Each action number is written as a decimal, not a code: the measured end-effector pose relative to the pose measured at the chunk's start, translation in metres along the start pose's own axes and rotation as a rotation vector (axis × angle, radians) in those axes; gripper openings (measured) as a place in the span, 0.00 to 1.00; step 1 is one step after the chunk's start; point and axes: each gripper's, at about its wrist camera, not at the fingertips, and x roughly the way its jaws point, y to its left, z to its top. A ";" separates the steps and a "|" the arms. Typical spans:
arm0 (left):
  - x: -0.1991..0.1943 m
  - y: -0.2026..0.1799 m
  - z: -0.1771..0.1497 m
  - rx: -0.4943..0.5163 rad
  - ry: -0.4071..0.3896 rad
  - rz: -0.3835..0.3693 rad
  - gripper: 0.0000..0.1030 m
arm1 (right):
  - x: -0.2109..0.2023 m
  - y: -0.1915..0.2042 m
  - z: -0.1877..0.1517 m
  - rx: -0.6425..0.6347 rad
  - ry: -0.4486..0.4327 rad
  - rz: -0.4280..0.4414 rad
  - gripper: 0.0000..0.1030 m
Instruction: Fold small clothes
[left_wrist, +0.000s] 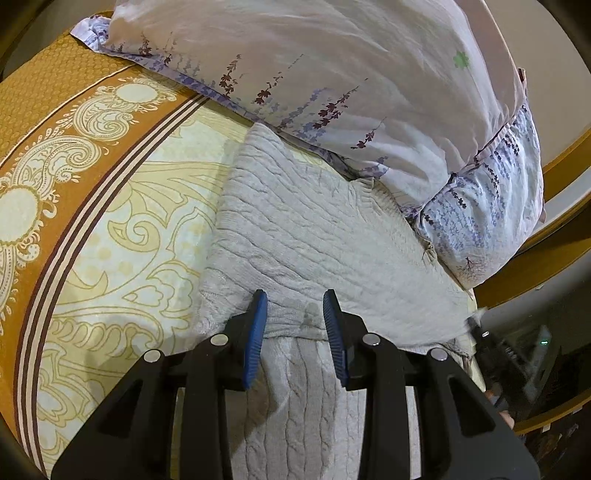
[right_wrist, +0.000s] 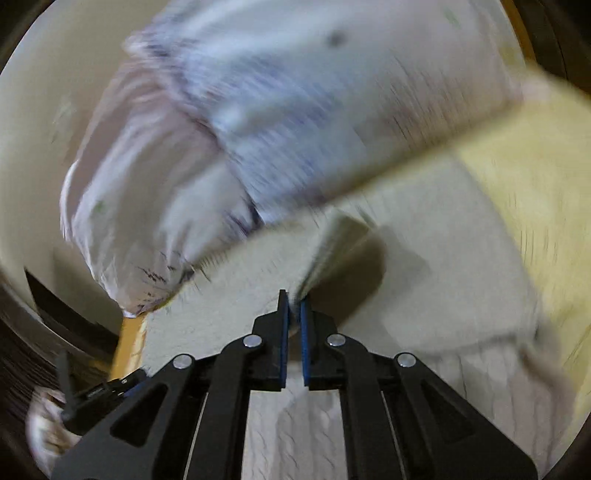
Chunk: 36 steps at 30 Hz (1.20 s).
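the sweater (left_wrist: 295, 236), a pale grey cable-knit, is laid on the bed (left_wrist: 122, 206), on a yellow and orange patterned sheet, with its far edge tucked against or slightly under a flowered pillow (left_wrist: 332, 74). a folded layer is seen lying across the lower part of the knit, so the fold is judged to be partly made.

the left tool (left_wrist: 295, 321) is held with its blue pads spread apart, just above or resting on the edge of that folded layer; no cloth is gripped between them. the right tool (right_wrist: 294, 314) is seen in a heavily blurred view, so it is taken to be in motion. its pads are pressed close together, and a ridge of the sweater (right_wrist: 424, 258) appears to be pinched at the tips, though the blur makes this less than certain.

several things could go wrong from here. the knit is thick and stretchy, so a thin pinch could be lost if the cloth is pulled fast, and the lifted part could be dropped short of its mark. since nothing is held down by the left tool, the whole sweater could be dragged across the sheet instead of being folded, and the layer already laid could be pulled open. the pillow sits touching the far edge, so cloth carried that way could be bunched against it or caught under it, leaving a crooked fold. the sheet could also be gathered up with the knit if the pinch goes too deep.
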 end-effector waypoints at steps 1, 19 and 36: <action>0.000 0.000 0.000 -0.001 0.001 0.000 0.33 | 0.003 -0.007 0.000 0.035 0.018 0.013 0.13; -0.016 -0.015 -0.008 0.056 -0.007 -0.032 0.49 | -0.011 -0.034 0.014 0.047 -0.039 -0.148 0.06; -0.099 0.020 -0.101 0.059 0.039 -0.065 0.58 | -0.160 -0.100 -0.065 0.003 0.090 -0.108 0.48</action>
